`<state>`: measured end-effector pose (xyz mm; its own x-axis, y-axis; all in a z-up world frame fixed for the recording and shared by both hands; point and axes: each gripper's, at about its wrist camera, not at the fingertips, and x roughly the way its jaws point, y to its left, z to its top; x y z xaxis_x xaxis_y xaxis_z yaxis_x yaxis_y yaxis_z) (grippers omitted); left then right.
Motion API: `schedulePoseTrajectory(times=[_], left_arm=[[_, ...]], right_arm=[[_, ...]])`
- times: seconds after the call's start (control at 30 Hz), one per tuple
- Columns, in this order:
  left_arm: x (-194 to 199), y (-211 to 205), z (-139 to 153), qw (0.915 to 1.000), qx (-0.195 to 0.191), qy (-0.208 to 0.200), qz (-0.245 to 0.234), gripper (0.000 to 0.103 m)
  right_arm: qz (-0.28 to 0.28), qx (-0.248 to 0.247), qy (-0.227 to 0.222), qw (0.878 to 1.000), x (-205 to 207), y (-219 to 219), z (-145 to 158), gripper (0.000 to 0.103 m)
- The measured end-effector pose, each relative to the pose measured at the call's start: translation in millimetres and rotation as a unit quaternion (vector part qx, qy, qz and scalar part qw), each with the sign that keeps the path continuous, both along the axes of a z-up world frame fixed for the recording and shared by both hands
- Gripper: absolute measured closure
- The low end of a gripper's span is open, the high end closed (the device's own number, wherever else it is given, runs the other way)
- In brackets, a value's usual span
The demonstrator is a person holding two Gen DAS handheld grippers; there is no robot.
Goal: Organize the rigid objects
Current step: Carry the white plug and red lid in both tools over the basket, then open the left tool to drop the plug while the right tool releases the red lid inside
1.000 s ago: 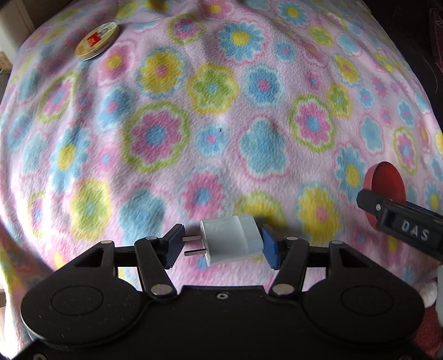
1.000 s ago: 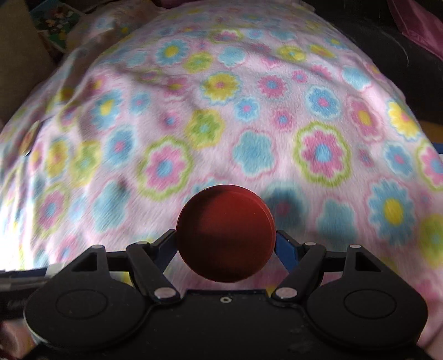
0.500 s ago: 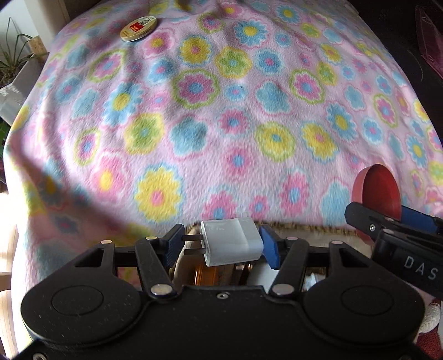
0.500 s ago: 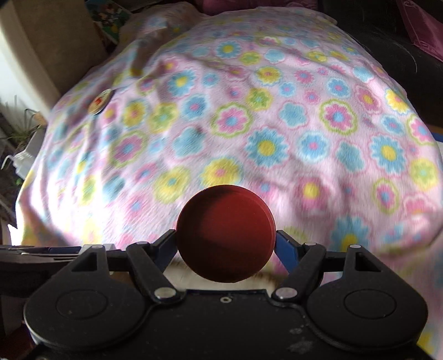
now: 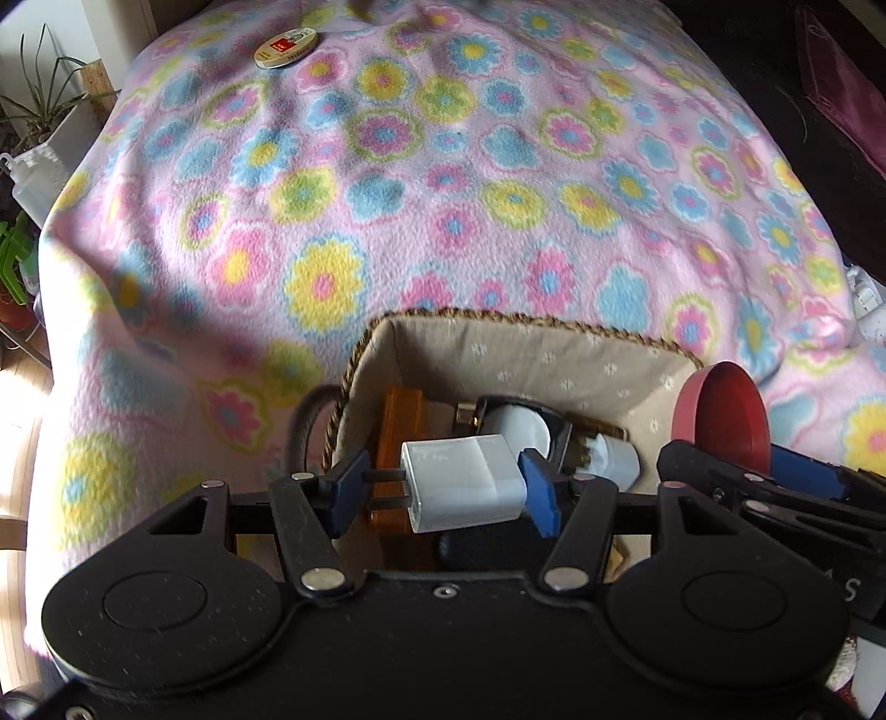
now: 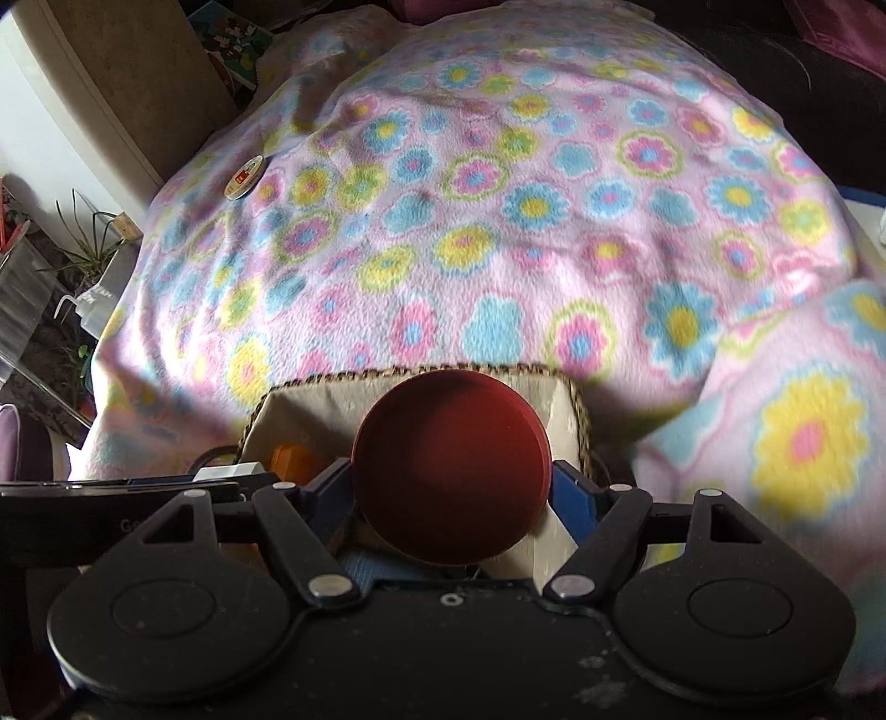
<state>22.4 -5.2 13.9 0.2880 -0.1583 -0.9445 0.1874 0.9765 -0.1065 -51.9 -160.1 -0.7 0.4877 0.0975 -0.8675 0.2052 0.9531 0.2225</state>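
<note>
My left gripper (image 5: pixel 440 490) is shut on a white plug adapter (image 5: pixel 462 483), its prongs pointing left, held over a fabric-lined woven basket (image 5: pixel 531 324). My right gripper (image 6: pixel 451 493) is shut on a round red lid (image 6: pixel 451 468) and holds it over the same basket (image 6: pixel 421 372). The red lid also shows at the right of the left wrist view (image 5: pixel 731 418). The basket holds an amber wooden block (image 5: pixel 398 437), a white round object in a black frame (image 5: pixel 520 429) and other small items. A round tin (image 5: pixel 285 47) lies on the flowered blanket far back left.
The flowered pink blanket (image 5: pixel 443 194) covers the whole surface. Potted plants (image 5: pixel 33 127) and a white container stand off the left edge. A dark area and maroon cloth (image 5: pixel 830 72) lie at the right. The round tin also shows in the right wrist view (image 6: pixel 243 177).
Both grippers have pulled back toward the near edge of the blanket, still holding their objects. The basket has come into view beneath them.
</note>
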Motion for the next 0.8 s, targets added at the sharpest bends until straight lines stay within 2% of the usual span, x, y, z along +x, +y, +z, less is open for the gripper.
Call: schedulePoseTrajectory(times=[0.2, 0.4, 0.8], left_arm=[[-13.1, 0.9, -14.9, 0.9998, 0.019, 0.004, 0.003, 0.047], [-15.5, 2.9, -14.4, 0.9999, 0.013, -0.004, 0.008, 0.047], [-13.5, 0.1, -20.2, 0.9994, 0.030, 0.006, 0.015, 0.047]], right_arm=[[0.009, -0.002, 0.011, 1.000, -11.7, 5.6, -3.2, 0.028], [0.008, -0.004, 0.019, 1.000, -9.7, 5.1, -8.2, 0.028], [0.001, 0.004, 0.036, 0.999, -7.4, 1.1, -15.2, 0.028]])
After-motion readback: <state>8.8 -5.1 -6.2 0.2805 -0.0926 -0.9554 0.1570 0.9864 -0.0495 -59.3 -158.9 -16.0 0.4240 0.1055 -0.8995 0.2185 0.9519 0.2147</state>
